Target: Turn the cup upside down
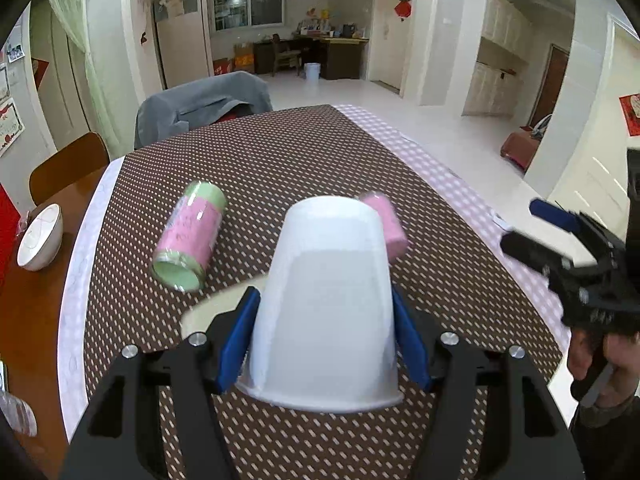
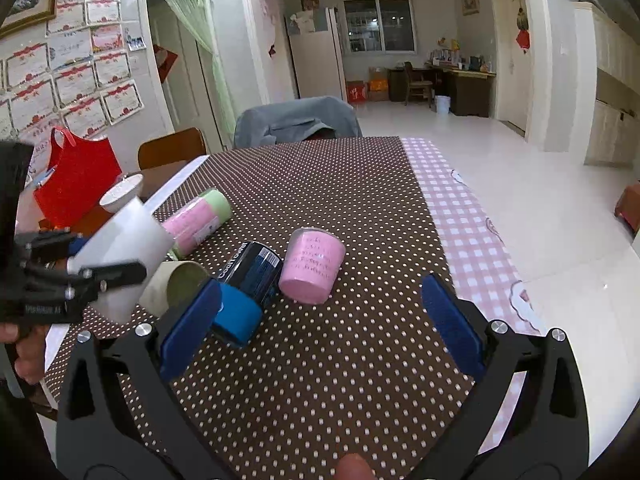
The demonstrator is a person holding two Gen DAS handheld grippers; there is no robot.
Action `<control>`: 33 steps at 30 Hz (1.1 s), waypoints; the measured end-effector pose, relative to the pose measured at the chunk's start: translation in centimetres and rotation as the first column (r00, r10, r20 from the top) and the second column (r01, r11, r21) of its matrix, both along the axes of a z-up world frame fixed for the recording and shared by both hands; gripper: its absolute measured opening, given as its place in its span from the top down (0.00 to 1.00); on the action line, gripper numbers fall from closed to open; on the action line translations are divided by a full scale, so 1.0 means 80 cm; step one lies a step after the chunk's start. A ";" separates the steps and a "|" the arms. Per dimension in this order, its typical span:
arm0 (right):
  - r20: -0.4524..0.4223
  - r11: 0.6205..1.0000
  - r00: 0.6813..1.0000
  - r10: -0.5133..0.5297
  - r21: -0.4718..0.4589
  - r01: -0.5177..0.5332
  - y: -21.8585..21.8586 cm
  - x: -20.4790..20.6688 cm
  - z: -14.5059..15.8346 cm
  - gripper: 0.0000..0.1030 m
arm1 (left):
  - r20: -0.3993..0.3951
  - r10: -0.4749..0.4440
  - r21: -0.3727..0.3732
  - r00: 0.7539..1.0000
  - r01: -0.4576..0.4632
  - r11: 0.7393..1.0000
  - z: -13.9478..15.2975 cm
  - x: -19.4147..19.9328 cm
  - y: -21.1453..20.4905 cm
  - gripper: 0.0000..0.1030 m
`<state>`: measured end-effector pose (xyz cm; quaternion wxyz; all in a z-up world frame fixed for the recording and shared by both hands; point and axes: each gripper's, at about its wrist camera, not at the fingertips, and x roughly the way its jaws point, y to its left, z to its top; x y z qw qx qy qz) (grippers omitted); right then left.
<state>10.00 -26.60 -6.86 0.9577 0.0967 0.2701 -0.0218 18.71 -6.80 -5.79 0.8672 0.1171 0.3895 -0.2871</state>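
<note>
My left gripper (image 1: 326,320) is shut on a white plastic cup (image 1: 328,300), its blue pads pressed on both sides, base pointing away, rim towards the camera, held above the table. The right wrist view shows this cup (image 2: 120,256) tilted in the left gripper (image 2: 80,268) at the left. My right gripper (image 2: 320,312) is open and empty above the dotted cloth; it also shows at the right edge of the left wrist view (image 1: 560,240). A pink cup (image 2: 312,266) stands upside down just ahead of it.
A pink-and-green can (image 1: 188,236) lies on its side on the brown dotted tablecloth (image 1: 300,152). A dark blue can (image 2: 244,288) and a beige cup (image 2: 176,288) lie near the left pad. A white bowl (image 1: 40,240), a red bag (image 2: 76,176) and chairs stand at the left.
</note>
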 end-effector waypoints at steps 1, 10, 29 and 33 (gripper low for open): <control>0.006 1.000 1.000 -0.006 0.004 0.006 -0.002 -0.006 0.001 0.05 | 0.000 -0.004 -0.004 1.000 0.004 1.000 -0.002 -0.012 0.001 0.38; -0.006 0.998 1.000 -0.013 0.054 0.013 -0.006 -0.043 -0.017 0.05 | -0.073 -0.031 -0.016 0.997 0.030 0.999 -0.048 -0.075 -0.006 0.38; -0.056 0.993 0.998 0.034 0.112 -0.028 0.003 -0.051 -0.038 0.05 | -0.115 0.057 0.117 0.992 -0.044 0.992 -0.124 -0.085 -0.032 0.30; -0.071 0.986 0.996 0.058 0.160 -0.046 0.005 -0.047 -0.041 0.05 | -0.051 0.107 0.089 0.993 -0.102 0.991 -0.108 -0.094 -0.015 0.28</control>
